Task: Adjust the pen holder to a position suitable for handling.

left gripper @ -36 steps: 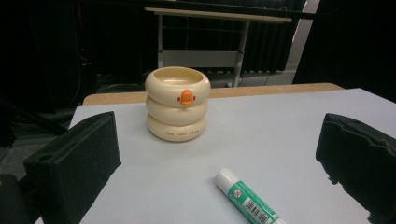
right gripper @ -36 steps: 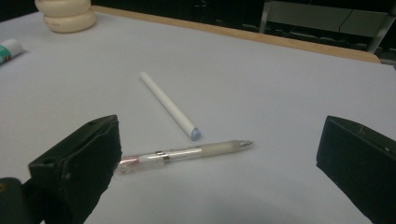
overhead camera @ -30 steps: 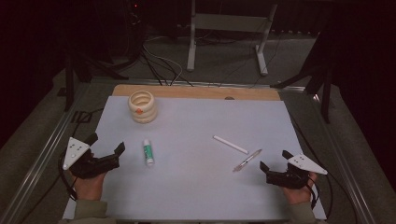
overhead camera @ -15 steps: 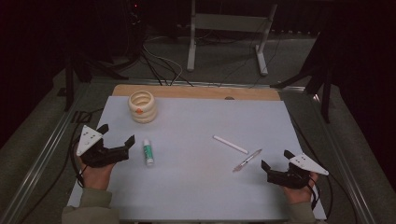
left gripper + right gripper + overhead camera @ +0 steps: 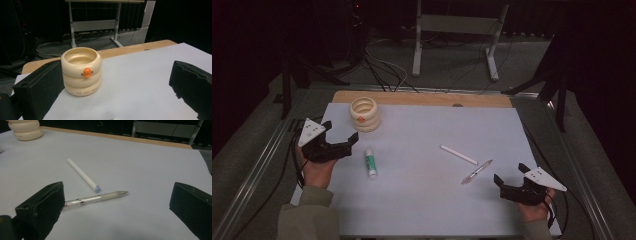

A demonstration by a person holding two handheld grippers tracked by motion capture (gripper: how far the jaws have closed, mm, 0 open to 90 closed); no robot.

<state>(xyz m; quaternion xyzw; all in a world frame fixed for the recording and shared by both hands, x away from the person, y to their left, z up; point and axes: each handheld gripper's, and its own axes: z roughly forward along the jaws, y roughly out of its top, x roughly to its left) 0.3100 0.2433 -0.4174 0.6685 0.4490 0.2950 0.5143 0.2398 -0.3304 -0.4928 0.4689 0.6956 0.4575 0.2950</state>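
Observation:
A cream ringed holder (image 5: 364, 114) (image 5: 81, 71) with an orange knob stands upright at the back left of the pale sheet (image 5: 427, 130). My left gripper (image 5: 341, 135) (image 5: 117, 87) hovers open just short of it, jaws wide and empty. A white tube with a green label (image 5: 370, 162) lies to the right of that gripper. Right of centre lie a white capped pen (image 5: 458, 154) (image 5: 83, 175) and a clear pen (image 5: 477, 171) (image 5: 96, 198). My right gripper (image 5: 508, 177) (image 5: 117, 212) rests open at the front right, the clear pen just beyond its jaws.
A wooden table edge (image 5: 422, 98) runs along the back of the sheet. Metal rails (image 5: 257, 165) flank the table. Beyond stand a white frame's legs (image 5: 452, 45) and cables on the floor (image 5: 382, 70). The holder (image 5: 25, 130) sits at the far left in the right gripper view.
My left gripper has moved forward and up the table towards the cream holder. The right gripper has stayed in place.

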